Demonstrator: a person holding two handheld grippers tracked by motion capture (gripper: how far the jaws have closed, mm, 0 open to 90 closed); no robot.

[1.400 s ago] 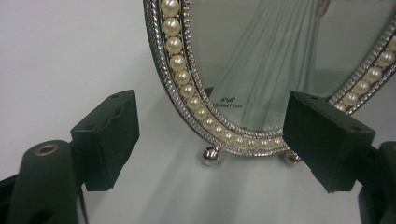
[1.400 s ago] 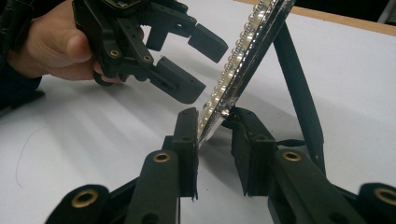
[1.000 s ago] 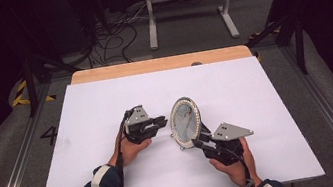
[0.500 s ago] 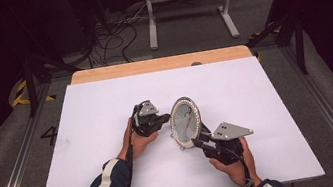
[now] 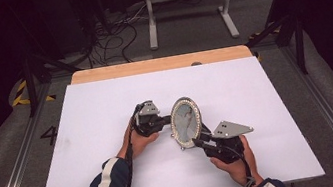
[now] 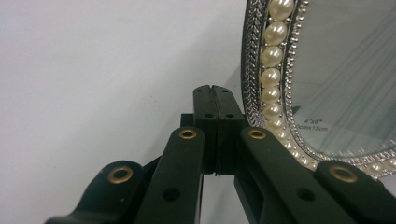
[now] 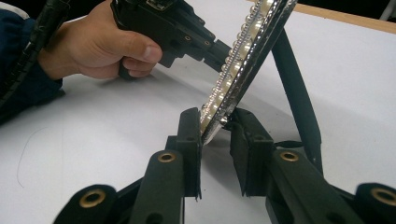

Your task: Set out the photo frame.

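At the left of centre in the high view, the left tongs are held in the person's left hand, with the tips brought up to the left edge of the oval picture frame. In the left gripper view the two black jaws are pressed flat together with nothing between them, and the frame's pearl border runs just to their right; whether the clenched tips actually touch the rim cannot be told. Judged from this placing, the closed tongs are being used as a blunt prop or pusher against the frame's edge, not as a grasp.

The frame itself stands near the middle of the white bench, tilted, facing the camera. In the right gripper view its black easel leg is seen swung out behind it, which probably explains the leaning pose.

To the lower right of the frame in the high view, the right tongs are held in the right hand. In the right gripper view the frame's lower rim sits between the two jaws, touching the left one, while a gap remains on the other side; the tongs appear only partly closed, and a firm grip cannot be confirmed. The hold seems meant to steady the frame at its base.

Counted: one frame, one easel leg, two tongs, two hands, one bench.
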